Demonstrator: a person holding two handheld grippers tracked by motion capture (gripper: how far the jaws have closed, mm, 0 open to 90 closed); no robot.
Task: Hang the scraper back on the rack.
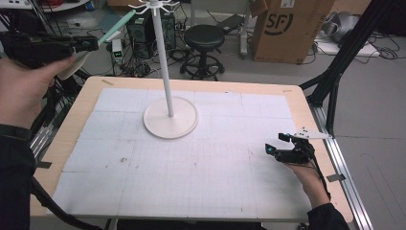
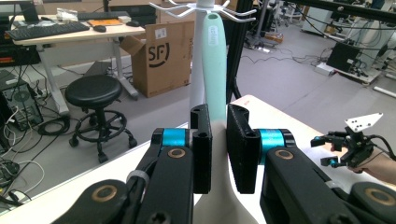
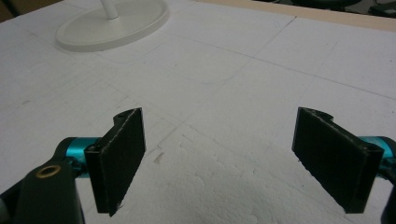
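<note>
I am seeing a utensil (image 2: 214, 65) with a long, smooth, mint-green handle and a white, wider end. It is sitting between the jaws of the left gripper (image 2: 218, 149), which are closing on its pale neck, so the handle is pointing away from me toward the rack (image 1: 168, 62). In the high view the left gripper (image 1: 91, 44) is being held up beyond the far left corner of the table (image 1: 67, 124), and the green handle (image 1: 116, 27) is reaching toward the rack's top. The white end is partly hidden by the hand (image 1: 21, 84), so I cannot tell its exact shape.

The rack is a thin white pole on a round, flat, glossy base, with thin wire hooks (image 2: 187, 10) at the top. The hooks are cut off by the upper edge in both views.

The right gripper (image 1: 280, 143) is hovering near the right edge of the table, just above the mat (image 1: 191, 182). Its flat black jaws are standing wide apart, with nothing between them. In the right gripper view the mat (image 3: 224, 84) is looking white, foam-like and a bit rough, with faint grid lines and some small stains.

The table is light wood with rounded corners. Behind it a black round stool (image 1: 204, 38) and a cardboard box (image 1: 287, 26) are standing on the grey floor.
</note>
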